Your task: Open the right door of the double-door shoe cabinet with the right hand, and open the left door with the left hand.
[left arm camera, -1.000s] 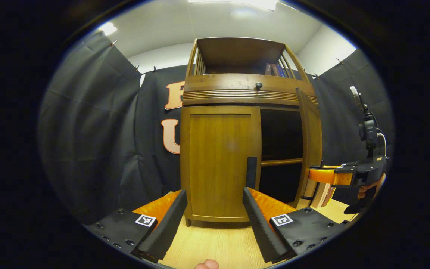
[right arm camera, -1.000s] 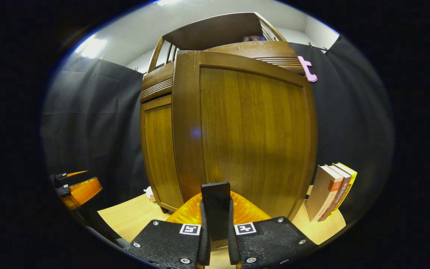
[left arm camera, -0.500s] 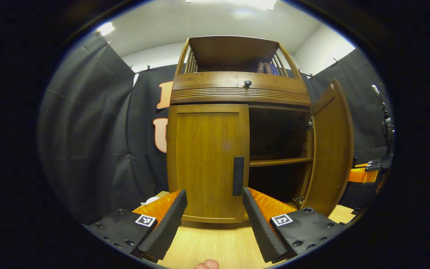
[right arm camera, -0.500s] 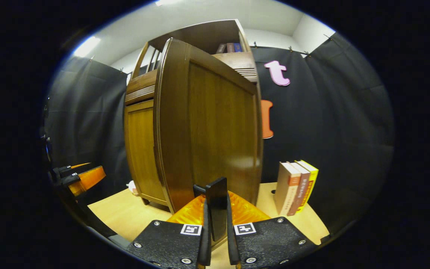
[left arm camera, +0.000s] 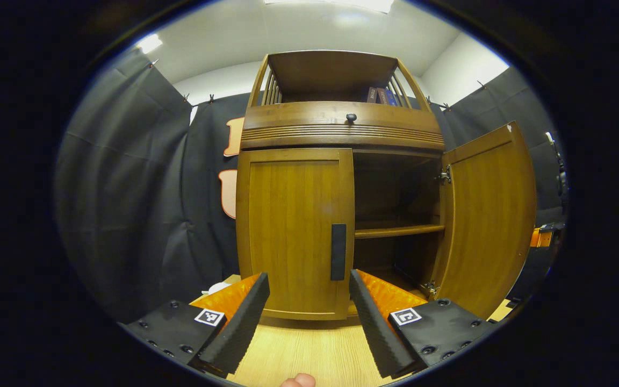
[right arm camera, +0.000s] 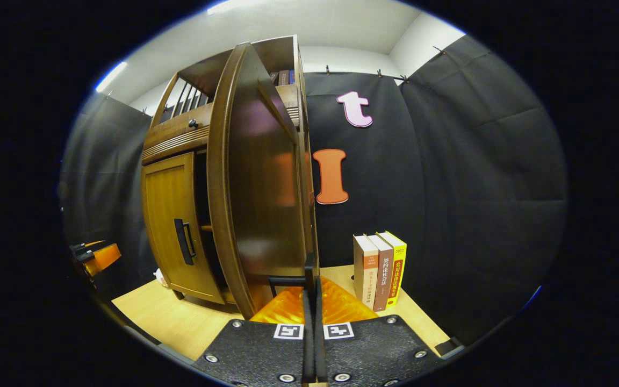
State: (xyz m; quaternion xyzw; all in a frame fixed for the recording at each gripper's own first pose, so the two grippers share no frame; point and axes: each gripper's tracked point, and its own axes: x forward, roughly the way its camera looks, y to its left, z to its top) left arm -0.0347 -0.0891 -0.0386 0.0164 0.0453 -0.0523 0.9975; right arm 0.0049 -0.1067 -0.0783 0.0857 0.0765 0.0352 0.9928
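Note:
The wooden shoe cabinet [left arm camera: 342,129] stands straight ahead in the left gripper view. Its left door [left arm camera: 290,226] is closed, with a dark vertical handle [left arm camera: 338,251] at its inner edge. My left gripper [left arm camera: 307,303] is open just in front of that door, apart from the handle. The right door [left arm camera: 489,215] is swung wide, showing a shelf [left arm camera: 398,231] inside. In the right gripper view the right door [right arm camera: 256,188] appears nearly edge-on, and my right gripper [right arm camera: 312,287] is shut on its dark handle [right arm camera: 309,269]. The left door [right arm camera: 170,215] and left gripper [right arm camera: 94,255] show farther left.
The cabinet rests on a light wooden tabletop [left arm camera: 299,352]. Three upright books [right arm camera: 379,269] stand to the right of the open door against the black cloth wall. More books [left arm camera: 379,95] sit on the cabinet's top shelf, and a drawer knob [left arm camera: 351,116] lies below it.
My right gripper has pulled the right door from partly open to wide open, swinging rightward. The left gripper has drifted slightly, staying open in front of the left door.

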